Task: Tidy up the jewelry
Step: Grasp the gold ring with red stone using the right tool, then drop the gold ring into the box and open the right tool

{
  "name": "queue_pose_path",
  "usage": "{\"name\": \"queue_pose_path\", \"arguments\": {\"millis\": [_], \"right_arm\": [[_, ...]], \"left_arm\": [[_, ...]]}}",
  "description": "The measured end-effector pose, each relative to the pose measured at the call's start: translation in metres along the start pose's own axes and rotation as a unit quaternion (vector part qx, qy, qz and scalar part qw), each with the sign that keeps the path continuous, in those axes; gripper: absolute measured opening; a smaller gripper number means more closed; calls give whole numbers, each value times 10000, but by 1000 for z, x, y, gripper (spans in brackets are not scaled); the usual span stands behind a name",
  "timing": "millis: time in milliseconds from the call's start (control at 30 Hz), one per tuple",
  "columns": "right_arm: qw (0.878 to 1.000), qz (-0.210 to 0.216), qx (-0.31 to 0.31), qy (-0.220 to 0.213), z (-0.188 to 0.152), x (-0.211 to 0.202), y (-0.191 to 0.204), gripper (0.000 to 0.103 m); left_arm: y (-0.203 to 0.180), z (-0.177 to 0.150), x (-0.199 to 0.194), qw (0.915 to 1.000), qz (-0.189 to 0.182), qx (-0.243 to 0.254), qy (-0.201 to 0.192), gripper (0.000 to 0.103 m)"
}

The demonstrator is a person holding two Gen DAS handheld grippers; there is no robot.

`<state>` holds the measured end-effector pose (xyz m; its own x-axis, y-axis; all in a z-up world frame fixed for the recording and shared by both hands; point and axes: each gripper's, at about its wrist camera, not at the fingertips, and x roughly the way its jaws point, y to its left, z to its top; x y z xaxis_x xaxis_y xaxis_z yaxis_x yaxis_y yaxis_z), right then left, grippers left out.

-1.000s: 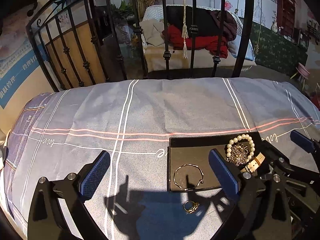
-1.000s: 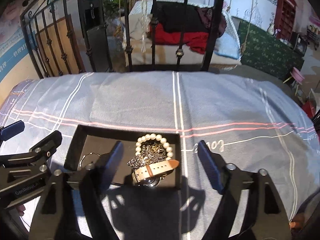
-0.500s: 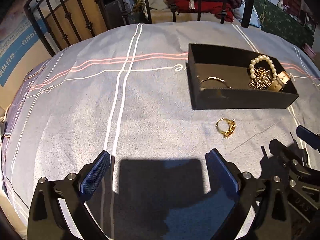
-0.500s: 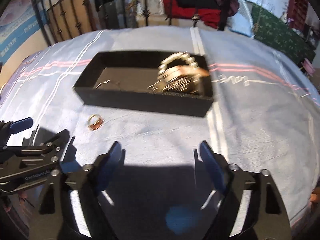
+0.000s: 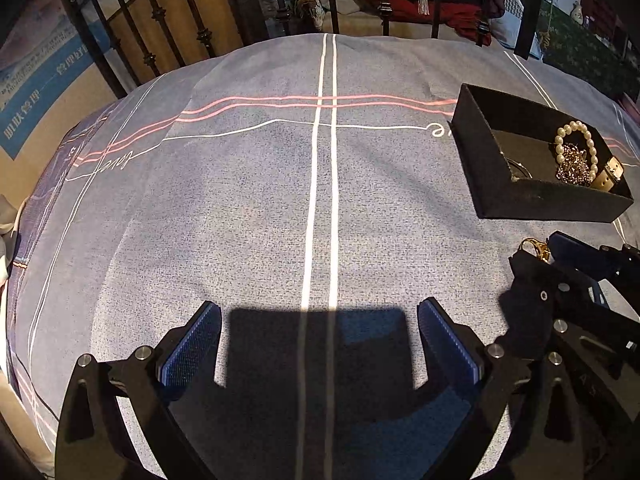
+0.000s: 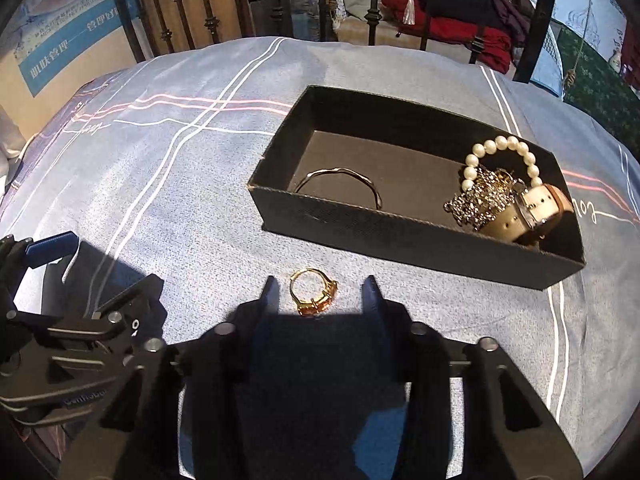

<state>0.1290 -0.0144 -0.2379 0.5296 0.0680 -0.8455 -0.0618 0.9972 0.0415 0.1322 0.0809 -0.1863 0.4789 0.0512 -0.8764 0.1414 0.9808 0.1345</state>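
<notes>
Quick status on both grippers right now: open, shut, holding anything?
Left gripper: open wide, nothing between the jaws.
Right gripper: jaws have just been closing around the gold ring on the bedspread; still open, pads not yet touching it.

Gold ring (image 5: 534, 245): from my left wrist view, mostly hidden behind my right tongs (image 5: 544, 250). Thin bangle (image 6: 340, 184): near arc cut off by the black box (image 6: 400, 236) wall. Watch (image 6: 528, 212): face hidden, only the strap shows.
</notes>
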Motion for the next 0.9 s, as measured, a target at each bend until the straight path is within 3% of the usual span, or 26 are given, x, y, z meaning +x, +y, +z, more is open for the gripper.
{"name": "queue_pose_path", "arguments": {"millis": [67, 467, 700, 900], "right_arm": [[10000, -54, -5, 0, -2, -3, -2, 25], [9987, -219, 467, -34, -20, -30, -58, 25], [9946, -495, 722, -550, 19, -77, -100, 25], [9927, -601, 760, -711, 57, -85, -117, 25]], "left_arm": [[-3, 1, 1, 10000, -26, 0, -4, 97], [-65, 7, -18, 9986, -317, 385, -162, 97], [-98, 52, -53, 9955, -482, 449, -687, 97], [-104, 90, -59, 9941, -447, 385, -911, 97]]}}
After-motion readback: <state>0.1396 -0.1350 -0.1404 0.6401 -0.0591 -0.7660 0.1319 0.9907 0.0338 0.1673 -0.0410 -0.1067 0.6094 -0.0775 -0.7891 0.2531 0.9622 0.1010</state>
